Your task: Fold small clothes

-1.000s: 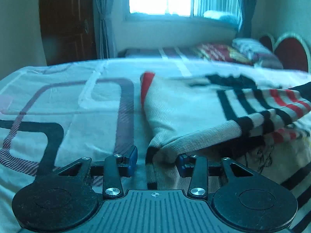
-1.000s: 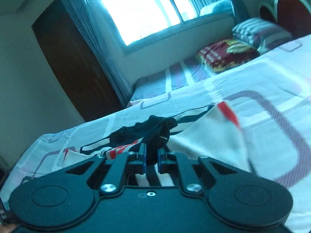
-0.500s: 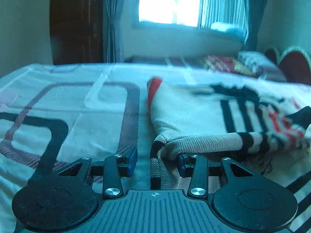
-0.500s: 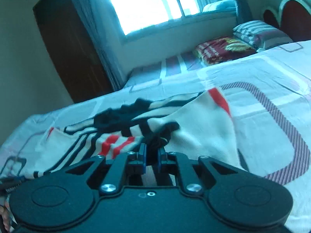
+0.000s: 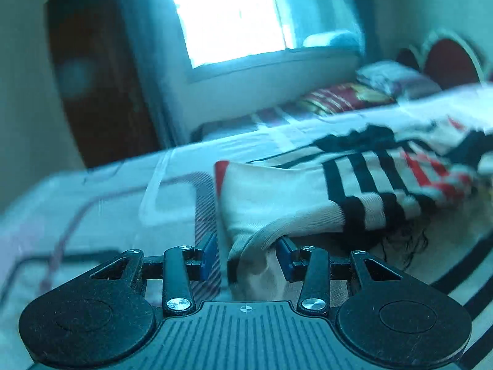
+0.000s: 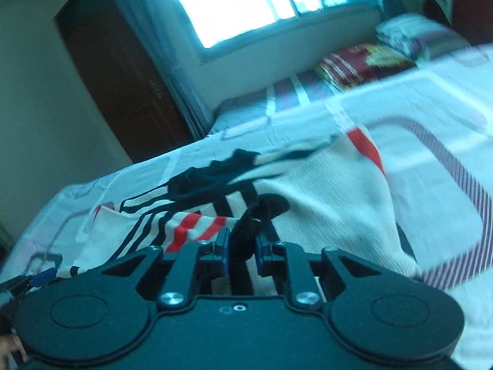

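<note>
A small cream knit sweater (image 5: 292, 191) with black and red stripes lies partly folded on the bed. In the left wrist view, my left gripper (image 5: 246, 254) is open, and a folded edge of the sweater lies between its blue pads without being pinched. In the right wrist view the sweater (image 6: 323, 197) spreads ahead of my right gripper (image 6: 242, 248). Its pads stand slightly apart around a black bunch of the sweater's fabric (image 6: 255, 219).
The bed sheet (image 5: 107, 203) is white with dark and purple looping lines. A second bed with pillows (image 6: 363, 61) stands behind, under a bright window (image 6: 240, 0). A dark wooden door (image 6: 123, 86) is at the left. The other gripper (image 6: 30, 280) shows at the lower left edge.
The right gripper's pads have parted slightly around the black fabric they were pinching. Both cameras have tilted. The left gripper stays open at the sweater's folded edge.
</note>
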The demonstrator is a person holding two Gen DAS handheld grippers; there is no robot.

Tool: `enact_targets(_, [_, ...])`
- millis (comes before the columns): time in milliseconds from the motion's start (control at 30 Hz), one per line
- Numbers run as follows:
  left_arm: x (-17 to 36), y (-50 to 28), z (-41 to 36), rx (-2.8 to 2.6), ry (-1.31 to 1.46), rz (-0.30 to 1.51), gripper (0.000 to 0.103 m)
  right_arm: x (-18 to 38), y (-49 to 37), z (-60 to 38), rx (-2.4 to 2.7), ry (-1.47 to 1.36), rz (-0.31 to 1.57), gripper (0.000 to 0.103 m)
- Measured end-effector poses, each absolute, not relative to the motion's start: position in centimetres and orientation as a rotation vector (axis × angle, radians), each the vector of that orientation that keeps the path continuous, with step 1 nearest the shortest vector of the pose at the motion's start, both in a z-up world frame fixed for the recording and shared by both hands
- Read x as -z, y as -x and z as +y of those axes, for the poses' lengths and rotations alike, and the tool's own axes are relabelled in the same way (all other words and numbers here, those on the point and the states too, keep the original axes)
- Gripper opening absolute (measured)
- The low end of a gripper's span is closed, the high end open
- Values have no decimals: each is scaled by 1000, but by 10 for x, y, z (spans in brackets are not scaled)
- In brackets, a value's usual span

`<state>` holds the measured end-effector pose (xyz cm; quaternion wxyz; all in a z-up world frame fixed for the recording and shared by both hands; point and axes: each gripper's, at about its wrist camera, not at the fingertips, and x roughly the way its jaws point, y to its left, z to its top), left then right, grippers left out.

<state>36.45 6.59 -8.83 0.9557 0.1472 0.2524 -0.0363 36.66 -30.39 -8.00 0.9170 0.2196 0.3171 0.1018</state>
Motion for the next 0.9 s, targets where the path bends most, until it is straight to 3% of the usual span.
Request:
enact_targets(133, [93, -380, 65, 118, -309, 560, 42, 98, -379, -313, -180, -556, 720, 17])
enact_targets(167, [94, -384, 67, 103, -308, 562, 27, 100, -381, -312, -179, -561, 719, 13])
enact_targets(200, [93, -386, 69, 76, -301, 566, 19, 100, -381, -310, -178, -551, 710, 12])
enact_targets(333, [82, -374, 85, -9, -187, 454, 19, 79, -363, -291, -267, -490, 578, 11])
enact_targets(400, [92, -381, 93, -22, -116, 525, 19, 76, -361, -282, -285, -439, 546, 11])
enact_targets(567, [107, -389, 89, -12, -129, 594, 19, 109, -375, -286, -228, -400, 705, 11])
enact_targets(633, [107, -389, 90, -3, -123, 595, 25, 106, -372, -288, -235, -390, 706, 12])
enact_targets(700, [104, -380, 95, -7, -124, 587, 57, 105, -370, -291, -245, -400, 710, 12])
enact_targets(767, [97, -362, 109, 5, -98, 567, 75, 103, -370, -296, -263, -413, 714, 16])
enact_targets(900, [71, -344, 112, 46, -27, 455, 75, 104, -376, -304, -293, -489, 748, 24])
